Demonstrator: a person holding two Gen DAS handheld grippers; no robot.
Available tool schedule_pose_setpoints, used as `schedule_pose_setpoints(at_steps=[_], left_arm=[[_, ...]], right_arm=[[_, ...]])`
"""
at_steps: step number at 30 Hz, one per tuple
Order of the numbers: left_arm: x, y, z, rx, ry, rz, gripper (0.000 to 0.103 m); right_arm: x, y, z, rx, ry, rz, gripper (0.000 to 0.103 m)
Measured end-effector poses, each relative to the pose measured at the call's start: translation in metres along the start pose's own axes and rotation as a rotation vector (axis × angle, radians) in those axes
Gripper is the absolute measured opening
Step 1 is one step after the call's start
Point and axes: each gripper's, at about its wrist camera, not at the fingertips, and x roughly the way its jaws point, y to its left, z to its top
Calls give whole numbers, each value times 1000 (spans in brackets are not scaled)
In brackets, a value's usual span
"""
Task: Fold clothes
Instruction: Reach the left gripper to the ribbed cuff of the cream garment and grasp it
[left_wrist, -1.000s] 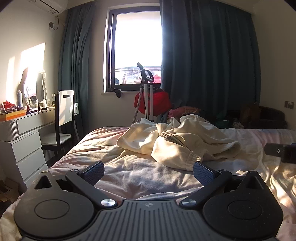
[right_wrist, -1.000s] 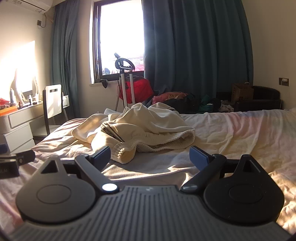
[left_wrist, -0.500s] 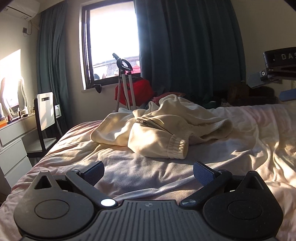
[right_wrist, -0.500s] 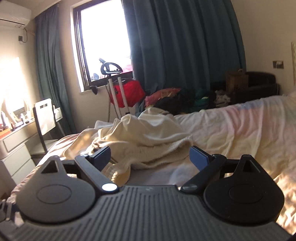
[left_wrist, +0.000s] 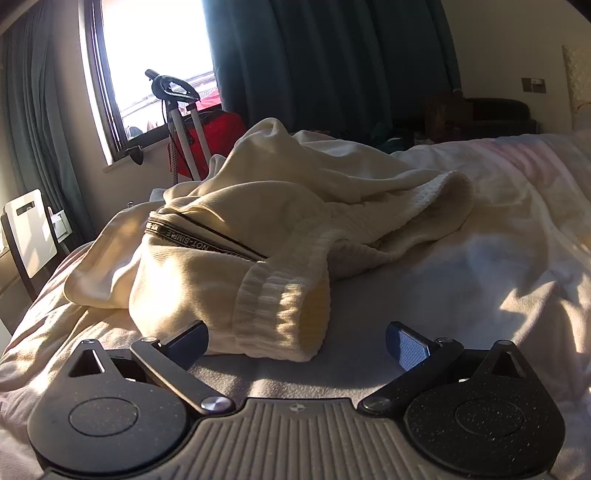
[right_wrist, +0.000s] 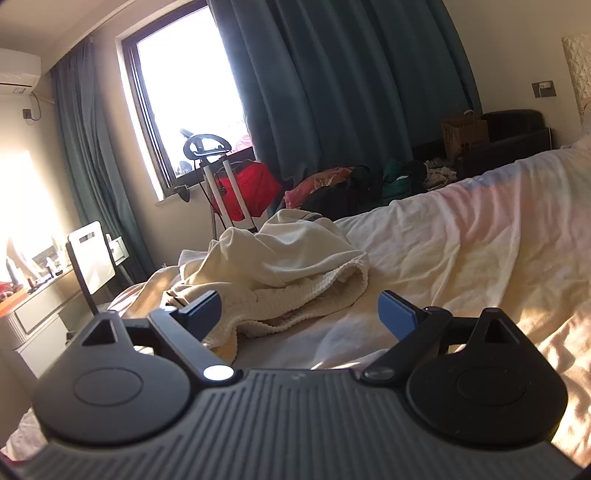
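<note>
Left gripper (left_wrist: 297, 341) spread, cuff (left_wrist: 282, 314) between fingers | right gripper (right_wrist: 299, 310) spread | cream garment (left_wrist: 266, 221) crumpled on bed (left_wrist: 498, 229)

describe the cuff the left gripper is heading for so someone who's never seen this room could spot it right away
Start at the bed, whose pale sheet fills the foreground, then find the crumpled cream sweatshirt on it. The ribbed cuff is the open tube end nearest the left gripper, just below a black printed tape; the wider ribbed hem lies farther right.
</note>
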Motion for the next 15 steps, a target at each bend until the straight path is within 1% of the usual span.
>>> schedule_pose_setpoints(at_steps=[2,3,4,6,7,9,10,11,12,13,14,15], left_arm=[[12,-3,4,4,20,37,103],[14,0,5,-14,7,71,103],[16,3,7,-35,-7,106,103],[16,17,6,-122,-25,172,101],[19,21,5,-128,-4,214,102],[25,28,3,-135,42,299,101],[21,32,5,-143,32,304,99],[16,36,7,-152,19,306,96],[12,40,10,-161,5,308,89],[7,44,12,-170,-8,309,73],[2,49,14,-178,-21,311,70],[-3,53,17,-187,-34,313,70]], right_arm=[[10,-2,-3,13,23,6,93],[14,-3,-4,20,30,8,93],[18,-4,-5,27,37,10,93],[24,-6,-7,46,46,7,93],[27,-8,-8,58,50,4,93],[30,-12,-9,83,51,-3,93],[31,-14,-10,98,43,7,93],[32,-16,-11,113,33,18,93],[33,-18,-12,129,29,28,93],[34,-18,-13,139,27,37,93],[36,-18,-14,146,19,52,93],[36,-16,-16,148,11,71,93]])
